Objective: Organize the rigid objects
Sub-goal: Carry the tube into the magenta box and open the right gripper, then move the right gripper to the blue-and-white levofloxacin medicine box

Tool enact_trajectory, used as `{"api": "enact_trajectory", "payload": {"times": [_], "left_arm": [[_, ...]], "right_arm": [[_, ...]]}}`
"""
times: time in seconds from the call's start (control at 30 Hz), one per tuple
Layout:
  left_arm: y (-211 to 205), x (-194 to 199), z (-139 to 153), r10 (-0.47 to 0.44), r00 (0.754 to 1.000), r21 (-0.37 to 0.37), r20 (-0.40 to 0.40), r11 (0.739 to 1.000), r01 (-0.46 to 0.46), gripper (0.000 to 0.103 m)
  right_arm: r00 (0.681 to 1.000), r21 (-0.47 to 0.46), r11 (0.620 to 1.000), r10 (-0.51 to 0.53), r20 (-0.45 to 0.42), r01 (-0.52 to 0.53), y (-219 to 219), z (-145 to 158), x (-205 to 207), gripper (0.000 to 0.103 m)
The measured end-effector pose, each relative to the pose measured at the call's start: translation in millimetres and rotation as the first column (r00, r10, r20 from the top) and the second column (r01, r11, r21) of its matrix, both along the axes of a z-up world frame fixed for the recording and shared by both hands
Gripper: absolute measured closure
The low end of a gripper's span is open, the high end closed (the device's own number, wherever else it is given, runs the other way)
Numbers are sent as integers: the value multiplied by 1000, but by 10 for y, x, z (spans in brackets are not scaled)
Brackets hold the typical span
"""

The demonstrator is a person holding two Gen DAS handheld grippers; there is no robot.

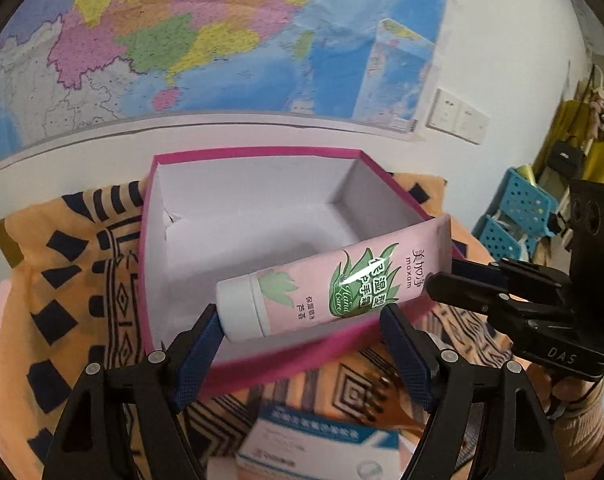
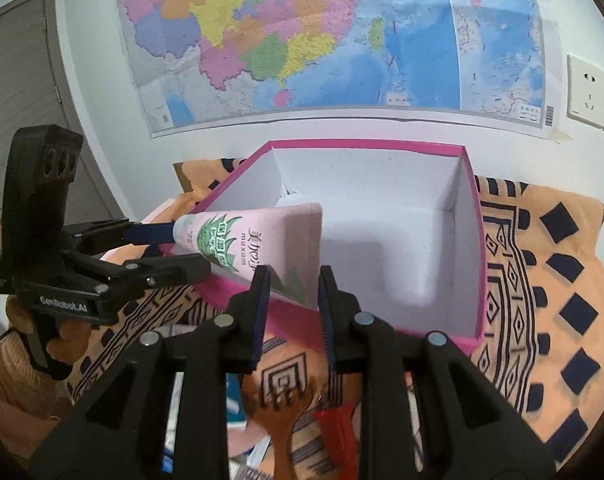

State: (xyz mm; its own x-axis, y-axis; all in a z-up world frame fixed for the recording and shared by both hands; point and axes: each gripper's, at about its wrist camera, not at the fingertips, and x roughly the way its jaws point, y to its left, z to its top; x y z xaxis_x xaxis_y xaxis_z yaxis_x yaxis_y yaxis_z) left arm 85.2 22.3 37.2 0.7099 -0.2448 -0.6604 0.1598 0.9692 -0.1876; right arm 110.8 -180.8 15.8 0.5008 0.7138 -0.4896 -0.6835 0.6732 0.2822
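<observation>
The pink tube [image 1: 334, 288] with green leaves on it is hanging in the air over the near edge of the pink box [image 1: 258, 364]. Its white cap [image 1: 242, 312] is pointing toward the left gripper [image 1: 302, 344], and its flat end is sitting between the fingers of the right gripper [image 2: 294, 304], which are pinching it with only a small gap. The left gripper's jaws are standing wide, and the cap is just touching one blue pad [image 1: 200, 356]; they are not squeezing anything. The box is sitting open on an orange cloth [image 1: 62, 280] with black shapes. A brown fork [image 2: 282, 420] and a blue and white packet [image 1: 318, 444] are lying on the cloth in front of the box. A big map [image 1: 182, 40] is hanging on the wall behind.
</observation>
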Motion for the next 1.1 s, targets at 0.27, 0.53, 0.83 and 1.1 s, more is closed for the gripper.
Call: {"api": "enact_trajectory", "payload": {"times": [0.27,0.53,0.83,1.1], "left_arm": [[77,324,-180,35,998,14,-59,999,-34,22],[74,520,-291,52,994,43,-101,998,-48,23],[151,508,-263,113,990,66,-79,992,-108,23],[257,141,-109,79,997,39,4,996,-79,23]], "right_arm": [[996,-15,1000,2,-84,-3,139,-189,316,77],[991,-69,998,-21,-136,11,259,-328,499,74],[988,-97,992,-87,-125,75,207,-313,539,60],[996,18,1000,27,-85,-25,-63,-150,113,60]]}}
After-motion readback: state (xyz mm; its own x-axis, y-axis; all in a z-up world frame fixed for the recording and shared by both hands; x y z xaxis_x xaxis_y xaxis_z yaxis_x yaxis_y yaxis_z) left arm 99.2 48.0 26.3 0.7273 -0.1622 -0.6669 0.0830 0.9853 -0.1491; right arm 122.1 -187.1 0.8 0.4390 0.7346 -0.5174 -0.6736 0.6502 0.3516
